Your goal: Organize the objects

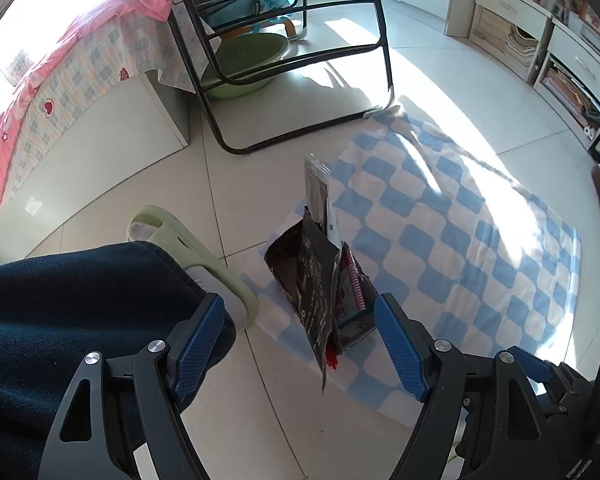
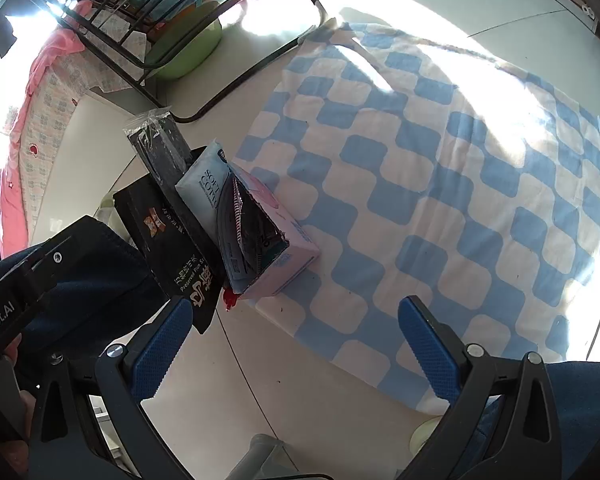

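Down along your left wrist view, your left gripper [image 1: 300,348] hangs with its blue pads spread wide and nothing between them, above the near corner of the blue-and-white checked cloth [image 1: 460,240] on the tiled floor [image 1: 240,152]. Just ahead of it stands the open box [image 1: 352,316] on that cloth corner, stuffed upright with a black snack pouch [image 1: 316,280], a spiral notebook [image 1: 354,280] and a tall clear-wrapped packet [image 1: 316,188] poking out of the top. Your dark trouser leg [image 1: 80,300] and pale green slipper [image 1: 188,240] sit to the left, touching the cloth edge; a black chair frame [image 1: 300,60] and a green basin [image 1: 244,64] lie beyond. Over in your right wrist view, your right gripper [image 2: 296,344] is likewise wide open and empty, hovering over the cloth's near edge. The box shows pink here [image 2: 284,256], at the cloth's left corner, with a white tissue pack [image 2: 208,188] wedged beside the notebook and the black pouch leaning out on the left.
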`<action>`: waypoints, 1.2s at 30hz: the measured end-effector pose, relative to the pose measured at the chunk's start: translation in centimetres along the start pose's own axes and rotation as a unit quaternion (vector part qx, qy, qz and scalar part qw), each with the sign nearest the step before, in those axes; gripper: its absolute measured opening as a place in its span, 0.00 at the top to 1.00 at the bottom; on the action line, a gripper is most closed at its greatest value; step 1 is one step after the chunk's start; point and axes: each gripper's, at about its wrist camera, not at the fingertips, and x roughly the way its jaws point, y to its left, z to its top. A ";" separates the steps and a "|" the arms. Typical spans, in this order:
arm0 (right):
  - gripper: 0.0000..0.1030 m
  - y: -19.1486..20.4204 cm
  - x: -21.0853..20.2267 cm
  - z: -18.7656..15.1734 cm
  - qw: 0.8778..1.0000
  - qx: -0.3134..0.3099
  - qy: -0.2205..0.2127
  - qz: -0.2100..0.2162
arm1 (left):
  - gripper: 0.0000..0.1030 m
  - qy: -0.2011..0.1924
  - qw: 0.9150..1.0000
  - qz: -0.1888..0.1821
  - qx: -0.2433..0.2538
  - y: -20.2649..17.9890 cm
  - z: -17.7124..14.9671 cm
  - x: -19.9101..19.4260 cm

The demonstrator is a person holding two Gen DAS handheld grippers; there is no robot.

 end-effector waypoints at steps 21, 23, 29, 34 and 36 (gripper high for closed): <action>0.01 0.2 0.1 -0.1 1.000 -0.001 0.002 0.000 | 0.26 0.018 1.000 0.001 -0.023 0.3 0.2 0.9; 0.01 0.3 0.1 -0.1 1.000 -0.002 0.003 0.000 | 0.26 0.020 1.000 0.003 -0.024 0.3 0.2 1.0; 0.01 0.3 0.0 -0.1 1.000 -0.003 0.003 0.001 | 0.26 0.024 0.999 0.003 -0.025 0.2 0.2 1.1; 0.01 0.2 0.1 -0.1 1.000 -0.002 0.005 0.001 | 0.26 0.027 0.999 0.004 -0.025 0.2 0.2 1.2; 0.01 0.2 0.1 -0.2 1.000 -0.001 0.006 0.002 | 0.26 0.027 0.999 0.005 -0.024 0.1 0.2 1.3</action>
